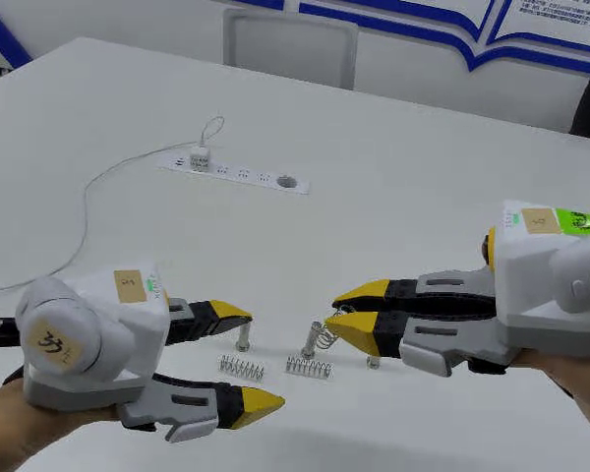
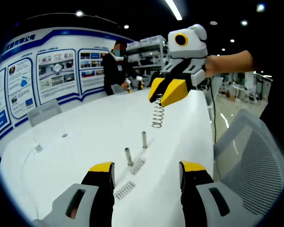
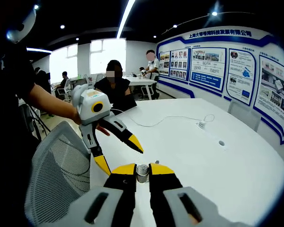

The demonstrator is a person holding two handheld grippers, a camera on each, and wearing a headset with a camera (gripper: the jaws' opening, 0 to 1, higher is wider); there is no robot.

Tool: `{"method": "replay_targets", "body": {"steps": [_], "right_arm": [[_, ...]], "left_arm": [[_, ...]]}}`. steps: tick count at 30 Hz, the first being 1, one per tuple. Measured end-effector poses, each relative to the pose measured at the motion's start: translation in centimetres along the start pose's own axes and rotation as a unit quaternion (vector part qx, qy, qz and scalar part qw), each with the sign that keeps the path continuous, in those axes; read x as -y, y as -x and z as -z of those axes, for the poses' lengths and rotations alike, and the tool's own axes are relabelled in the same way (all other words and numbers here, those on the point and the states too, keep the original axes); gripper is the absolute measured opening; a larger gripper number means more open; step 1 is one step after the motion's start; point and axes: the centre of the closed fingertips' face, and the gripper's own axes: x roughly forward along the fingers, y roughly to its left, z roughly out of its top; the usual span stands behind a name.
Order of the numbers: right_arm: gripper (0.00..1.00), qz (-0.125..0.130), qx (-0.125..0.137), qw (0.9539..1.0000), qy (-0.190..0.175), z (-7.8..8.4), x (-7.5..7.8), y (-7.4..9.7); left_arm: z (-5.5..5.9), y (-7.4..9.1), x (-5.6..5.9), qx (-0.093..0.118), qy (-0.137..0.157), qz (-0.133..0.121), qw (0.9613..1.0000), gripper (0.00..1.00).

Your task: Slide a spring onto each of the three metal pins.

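Over the white table (image 1: 393,197), the right claw (image 1: 357,308) pinches one spring (image 1: 326,338) by its end, just beside the middle pin (image 1: 309,340); the left claw (image 1: 264,356) hangs wide open, empty; the dangling spring may sway, snag the pin's tip and topple it.

A broad white table (image 1: 403,187) carries a flat white power strip (image 1: 234,172) with a small white plug (image 1: 200,155) and a thin white cable (image 1: 84,211) trailing left, while three short upright metal pins (image 1: 243,337) (image 1: 311,339) (image 1: 373,362) stand just beside two coiled metal springs (image 1: 241,368) (image 1: 308,368) lying flat between them.
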Motion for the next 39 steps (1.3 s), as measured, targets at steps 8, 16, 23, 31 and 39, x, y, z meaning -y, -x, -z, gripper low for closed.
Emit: {"method": "replay_targets", "body": {"steps": [8,16,23,31,39], "right_arm": [[0.10,0.036,-0.010,0.9992,-0.012,0.9,2.5,1.0],[0.10,0.063,-0.019,0.9976,-0.020,2.2,3.6,1.6],[0.10,0.103,-0.038,0.9936,-0.027,3.4,6.2,2.5],[0.10,0.122,-0.053,0.9903,-0.042,5.0,7.7,2.9],[0.10,0.129,-0.066,0.9878,-0.056,6.6,8.8,2.3]], "left_arm": [[2.0,0.6,-0.6,-0.019,0.029,-0.015,0.9993,0.69],[2.6,1.2,-1.3,-0.005,0.065,-0.035,0.9973,0.77],[3.2,1.3,-1.7,-0.010,0.070,-0.051,0.9962,0.84],[3.9,1.4,-1.8,-0.016,0.079,-0.058,0.9950,0.85],[4.5,2.0,-2.1,-0.017,0.081,-0.073,0.9939,0.83]]}}
